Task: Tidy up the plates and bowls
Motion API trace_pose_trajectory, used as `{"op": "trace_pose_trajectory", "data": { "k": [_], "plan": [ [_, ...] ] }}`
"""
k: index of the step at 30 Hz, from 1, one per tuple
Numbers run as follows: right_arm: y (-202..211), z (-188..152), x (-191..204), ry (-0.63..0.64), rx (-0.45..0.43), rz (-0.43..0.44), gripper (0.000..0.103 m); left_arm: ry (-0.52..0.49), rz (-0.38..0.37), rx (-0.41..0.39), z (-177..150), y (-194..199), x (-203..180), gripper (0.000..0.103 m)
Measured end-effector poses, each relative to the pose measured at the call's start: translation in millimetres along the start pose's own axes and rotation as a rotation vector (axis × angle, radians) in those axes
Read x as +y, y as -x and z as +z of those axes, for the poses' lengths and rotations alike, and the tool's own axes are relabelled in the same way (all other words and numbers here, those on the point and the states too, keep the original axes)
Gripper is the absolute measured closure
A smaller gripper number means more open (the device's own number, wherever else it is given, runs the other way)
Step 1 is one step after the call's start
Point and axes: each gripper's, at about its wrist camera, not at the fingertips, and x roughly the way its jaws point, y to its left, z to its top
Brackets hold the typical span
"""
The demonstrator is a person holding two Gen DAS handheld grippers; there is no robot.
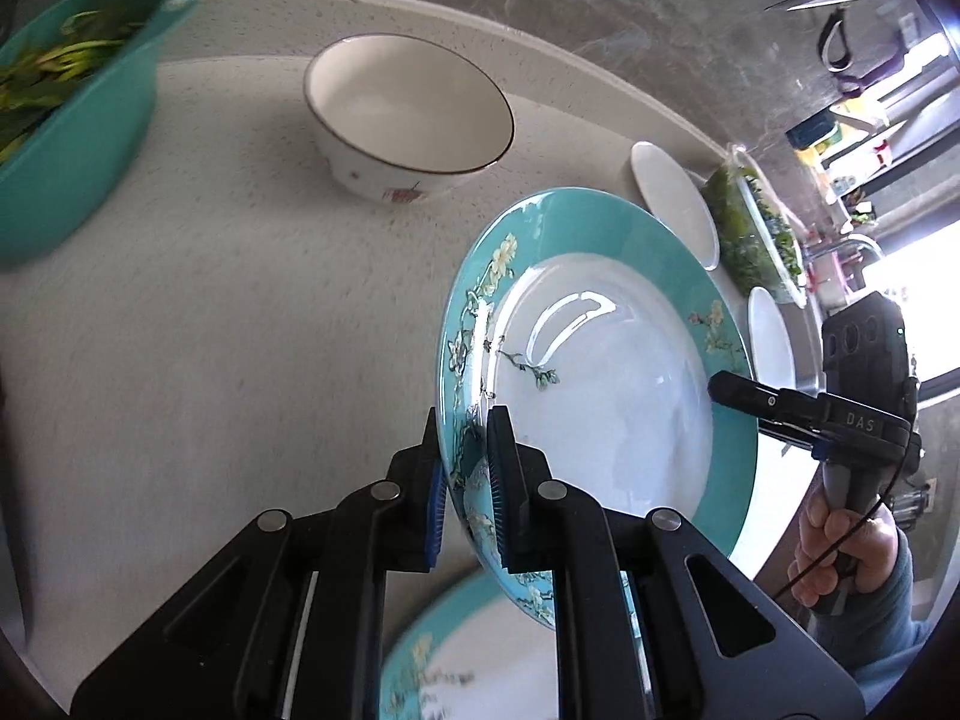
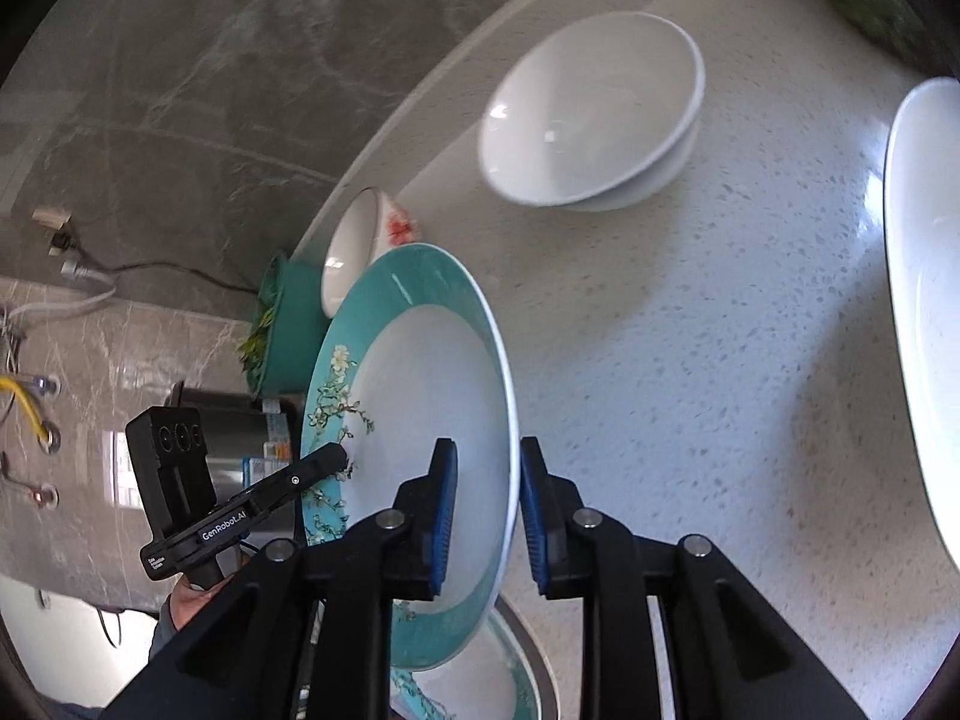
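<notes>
My left gripper (image 1: pixel 467 483) is shut on the rim of a teal floral plate (image 1: pixel 606 372), holding it tilted above a second teal plate (image 1: pixel 474 654) on the counter. My right gripper (image 2: pixel 487 510) straddles the opposite rim of the held plate (image 2: pixel 420 420); its pads stand a little apart from the rim. In the left wrist view the right gripper (image 1: pixel 738 393) reaches the plate's far edge. A white bowl with a dark rim and red flower (image 1: pixel 408 114) stands behind. Two white bowls (image 2: pixel 591 114) (image 2: pixel 927 312) sit on the counter.
A teal basin of green vegetables (image 1: pixel 66 114) stands at the left. A bowl of greens (image 1: pixel 759 228) sits beside two white bowls (image 1: pixel 675 201) (image 1: pixel 771 342). The speckled white counter (image 2: pixel 690 360) meets a grey marble wall (image 1: pixel 600 0). A metal appliance (image 2: pixel 240 438) stands beyond the counter.
</notes>
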Motion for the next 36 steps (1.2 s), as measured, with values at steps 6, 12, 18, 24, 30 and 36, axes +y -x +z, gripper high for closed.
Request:
{"op": "trace_pose_trajectory", "data": {
  "k": [6,12,18,24,30,36],
  "plan": [
    [-0.5,-28.9,26.7,0.070,0.054,0.033,0.078,0.051,0.018,-0.059,-48.8,42.0,-0.7,0.093],
    [-11.1,-63.5,45.9,0.132,0.127,0.036,0.078,0.134,0.027,-0.078,-108.5,68.4,10.5,0.093],
    [-23.1,-97.0,43.2,0.152,0.182,0.014,0.078,0.152,0.052,-0.051,-157.7,69.7,21.6,0.093],
    [-27.0,-115.6,28.7,0.159,0.194,-0.026,0.078,0.145,0.056,-0.019,-187.7,57.1,20.1,0.093],
    [-32.8,-123.7,20.7,0.187,0.187,-0.059,0.078,0.129,0.069,-0.004,-198.6,47.4,15.4,0.093],
    [-36.4,-127.7,16.7,0.231,0.175,-0.095,0.078,0.123,0.083,0.003,-199.8,39.6,13.8,0.092]
  ]
}}
